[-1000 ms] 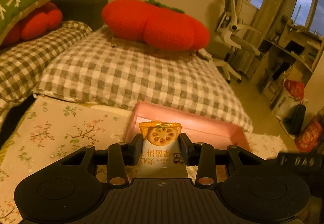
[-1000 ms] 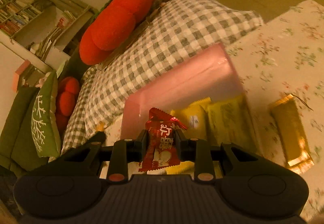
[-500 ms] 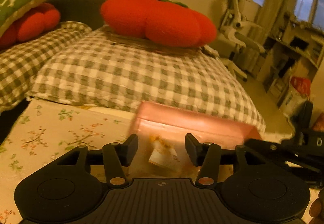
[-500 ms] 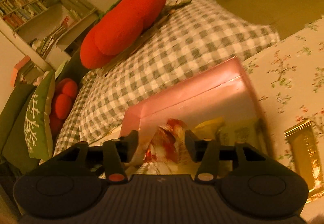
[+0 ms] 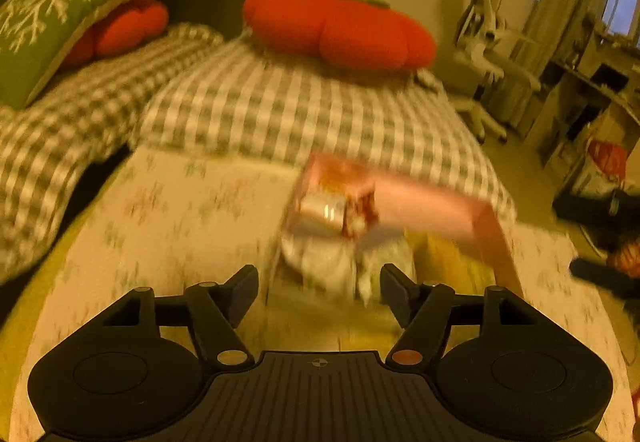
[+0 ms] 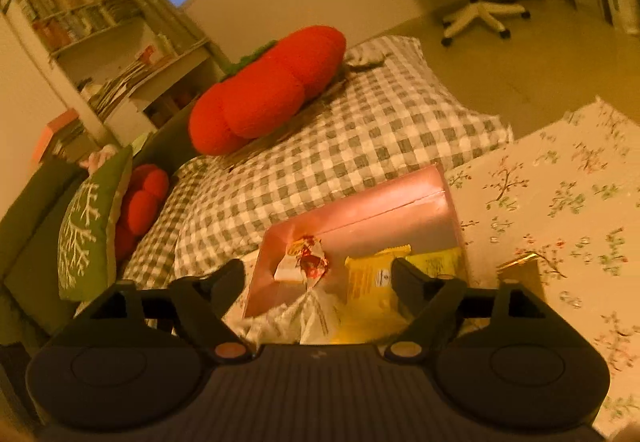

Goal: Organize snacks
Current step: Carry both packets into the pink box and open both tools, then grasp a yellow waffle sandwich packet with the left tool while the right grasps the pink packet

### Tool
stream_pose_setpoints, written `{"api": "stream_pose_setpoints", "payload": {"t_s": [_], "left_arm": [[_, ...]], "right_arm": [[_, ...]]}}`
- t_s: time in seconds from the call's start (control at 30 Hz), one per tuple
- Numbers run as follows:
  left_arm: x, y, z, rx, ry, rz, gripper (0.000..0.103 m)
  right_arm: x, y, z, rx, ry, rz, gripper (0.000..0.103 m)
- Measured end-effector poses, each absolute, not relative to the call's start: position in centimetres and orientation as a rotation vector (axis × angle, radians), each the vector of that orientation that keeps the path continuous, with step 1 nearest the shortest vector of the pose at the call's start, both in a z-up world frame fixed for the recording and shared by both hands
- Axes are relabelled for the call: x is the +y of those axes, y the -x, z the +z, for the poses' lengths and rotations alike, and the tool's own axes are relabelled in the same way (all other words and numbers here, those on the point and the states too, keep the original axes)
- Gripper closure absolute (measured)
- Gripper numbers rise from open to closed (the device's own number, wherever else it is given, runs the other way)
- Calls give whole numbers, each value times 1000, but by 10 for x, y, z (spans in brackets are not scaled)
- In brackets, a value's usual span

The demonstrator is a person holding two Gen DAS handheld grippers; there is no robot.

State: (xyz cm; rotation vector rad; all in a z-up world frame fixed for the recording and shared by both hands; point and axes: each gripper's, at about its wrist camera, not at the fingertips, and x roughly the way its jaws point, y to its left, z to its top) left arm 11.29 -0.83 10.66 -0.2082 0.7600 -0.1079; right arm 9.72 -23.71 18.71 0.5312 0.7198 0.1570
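Note:
A pink box [image 5: 432, 202] [image 6: 372, 210] sits on the floral cloth. Inside it lie the white and orange biscuit pack [image 5: 320, 206] [image 6: 290, 266] and the red snack pack [image 5: 360, 216] [image 6: 314, 264] in the back corner, white wrappers [image 5: 332, 262] [image 6: 308, 312] and yellow packs [image 6: 376, 274]. My left gripper [image 5: 319, 294] is open and empty, above the box's near edge. My right gripper [image 6: 318, 286] is open and empty over the box. The left wrist view is blurred.
A gold pack [image 6: 524, 274] lies on the floral cloth [image 6: 560, 194] right of the box. Behind are a checked mattress [image 5: 304, 110], a red tomato cushion [image 5: 340, 30] [image 6: 268, 98], a green pillow [image 6: 92, 226] and a white chair [image 6: 472, 2].
Both grippers opened and let go their packs, which dropped into the pink box's back corner. Both grippers then pulled back and up from the box.

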Motion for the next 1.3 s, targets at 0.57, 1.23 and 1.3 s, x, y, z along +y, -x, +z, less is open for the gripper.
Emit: {"api": "stream_pose_setpoints", "payload": {"t_s": [0.57, 1.23, 1.3], "left_arm": [[-15, -22, 130, 673, 127, -126, 0], [-27, -19, 113, 748, 141, -126, 0], [-28, -23, 107, 768, 153, -138, 0]], "right_arm": [[-229, 9, 196, 557, -294, 78, 0], [-289, 12, 168, 740, -446, -2, 1], [-290, 10, 163, 768, -470, 12, 1]]}}
